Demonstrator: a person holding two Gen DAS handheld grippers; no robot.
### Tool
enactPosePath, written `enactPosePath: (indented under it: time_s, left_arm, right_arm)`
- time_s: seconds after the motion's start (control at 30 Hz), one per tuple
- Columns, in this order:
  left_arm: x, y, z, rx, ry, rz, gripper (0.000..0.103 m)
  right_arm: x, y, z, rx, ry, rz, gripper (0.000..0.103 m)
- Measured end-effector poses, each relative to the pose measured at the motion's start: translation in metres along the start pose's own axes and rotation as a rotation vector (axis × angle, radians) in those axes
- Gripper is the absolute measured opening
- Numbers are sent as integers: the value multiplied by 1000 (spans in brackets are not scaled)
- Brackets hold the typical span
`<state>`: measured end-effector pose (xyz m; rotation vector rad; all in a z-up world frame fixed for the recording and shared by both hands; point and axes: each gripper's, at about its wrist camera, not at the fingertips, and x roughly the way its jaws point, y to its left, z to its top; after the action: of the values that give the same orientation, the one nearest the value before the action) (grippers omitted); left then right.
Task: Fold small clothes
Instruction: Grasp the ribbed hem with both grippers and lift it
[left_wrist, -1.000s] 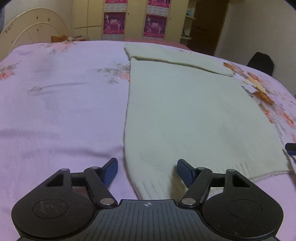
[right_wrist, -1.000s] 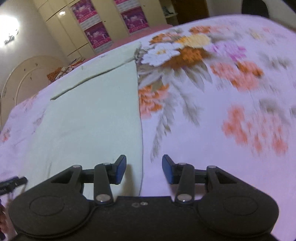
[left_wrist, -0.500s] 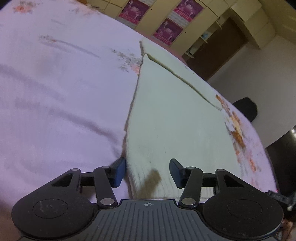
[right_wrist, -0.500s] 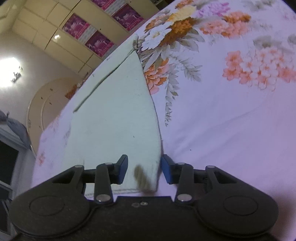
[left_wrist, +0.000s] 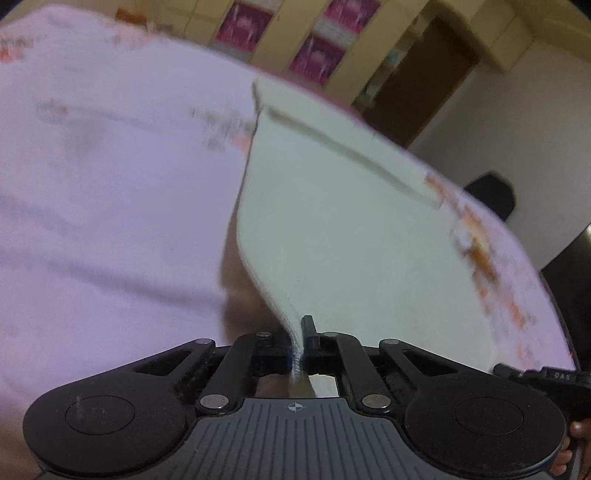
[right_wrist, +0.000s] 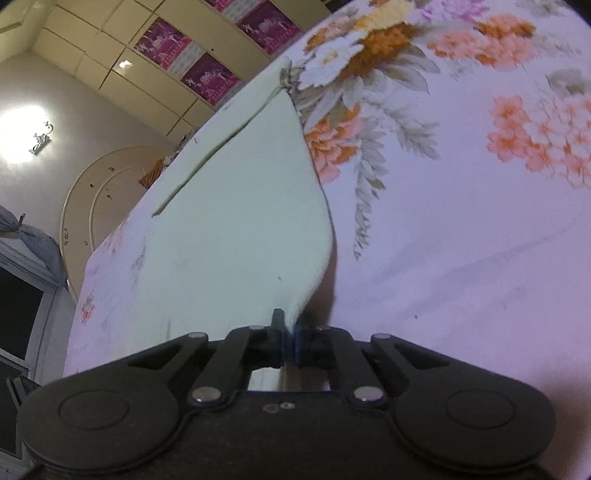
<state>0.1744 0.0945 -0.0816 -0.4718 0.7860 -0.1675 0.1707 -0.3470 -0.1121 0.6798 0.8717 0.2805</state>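
Observation:
A pale cream knitted garment (left_wrist: 343, 221) lies flat on the bed, one sleeve folded across its far end. My left gripper (left_wrist: 298, 350) is shut on the garment's near left hem corner, which rises off the sheet between the pads. In the right wrist view the same garment (right_wrist: 236, 206) stretches away from me. My right gripper (right_wrist: 289, 341) is shut on its near right hem corner, also lifted a little. The other gripper's tip (left_wrist: 535, 373) shows at the right edge of the left wrist view.
The bed carries a lilac sheet (left_wrist: 92, 192) with orange and white flowers (right_wrist: 369, 48). A cream headboard (right_wrist: 96, 206), a wardrobe with pink posters (right_wrist: 207, 77), a dark doorway (left_wrist: 417, 81) and a dark object (left_wrist: 491, 195) beyond the bed's far edge surround it.
Both grippers went from open around the hem corners to shut on them. Both views have tilted, and the near hem now lifts off the sheet.

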Motion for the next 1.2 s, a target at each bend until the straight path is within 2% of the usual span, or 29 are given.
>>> enactPosePath:
  time_s: [0.07,0.1,0.17,0.2,0.3,0.37,0.4,0.5,0.63,0.83,1.03,1.2]
  left_arm:
    - [-19,-5,3,-7,-77,-60,4]
    - [-26,-7,5,2,-103,-60,4]
    - [-29,-2,5,13,-100,-32,4]
    - [-22,4,3,6,-70,-2,4]
    - [2,24,-8,-64,15,50,4]
    - [-1,25,-11,-92,-10,33,4]
    - [-2,23,-12,-91,-19,35,4]
    - [-3,24,-15,-111,-34,29,4]
    - [-18,21,-6,-166,-108,-9,4]
    - [-30,8,45,-156,-178,-56,4]
    - [-12,-11,116,-118,-200,-72,4]
    - [22,-22,186,-72,-187,-52,4]
  right_arm:
    - [-12,5,3,-6,-37,33,5]
    - [-20,8,6,-16,-60,58,5]
    - [-36,14,10,-47,-105,98,5]
    - [-39,13,12,-49,-115,104,5]
    - [-29,-1,14,-43,-72,64,5]
    - [-11,-11,11,-27,5,-1,5]
    - [-8,-12,10,-28,16,-7,5]
    - [-9,-8,9,-28,-2,20,5]
    - [-13,-4,15,-38,-16,27,5]
    - [-17,19,52,-97,-77,70,5]
    - [-8,53,109,-142,-124,104,5]
    - [15,84,165,-158,-142,104,5]
